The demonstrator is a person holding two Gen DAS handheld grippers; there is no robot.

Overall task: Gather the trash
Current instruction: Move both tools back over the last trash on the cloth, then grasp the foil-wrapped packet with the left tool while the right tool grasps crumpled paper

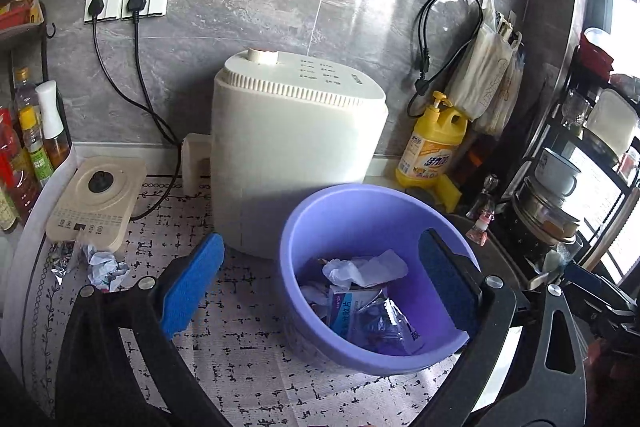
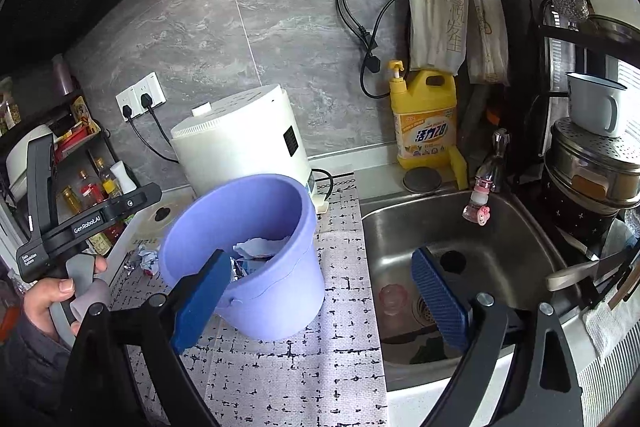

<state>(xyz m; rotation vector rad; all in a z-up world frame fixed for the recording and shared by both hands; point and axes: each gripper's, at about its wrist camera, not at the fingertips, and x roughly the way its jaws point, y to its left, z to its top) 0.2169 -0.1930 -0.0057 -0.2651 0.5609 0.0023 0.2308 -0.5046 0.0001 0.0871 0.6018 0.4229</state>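
A purple plastic bin (image 1: pixel 316 223) stands on the patterned counter mat; it also shows in the right wrist view (image 2: pixel 280 291). Inside lie crumpled white paper (image 1: pixel 364 269) and plastic wrappers (image 1: pixel 384 323). My left gripper (image 1: pixel 320 291) is open and empty, just above and in front of the bin, its right finger over the rim. Crumpled paper and foil trash (image 1: pixel 100 265) lies on the mat at the left, beside the bin in the right wrist view (image 2: pixel 144 259). My right gripper (image 2: pixel 320 303) is open and empty, between the bin and the sink.
A white appliance (image 1: pixel 296 155) stands behind the bin. A beige kettle base (image 1: pixel 96 203) sits at the left. A yellow detergent bottle (image 2: pixel 426 119) stands by the steel sink (image 2: pixel 500 227). Oil bottles (image 1: pixel 36 147) stand far left; a dish rack (image 2: pixel 592 155) far right.
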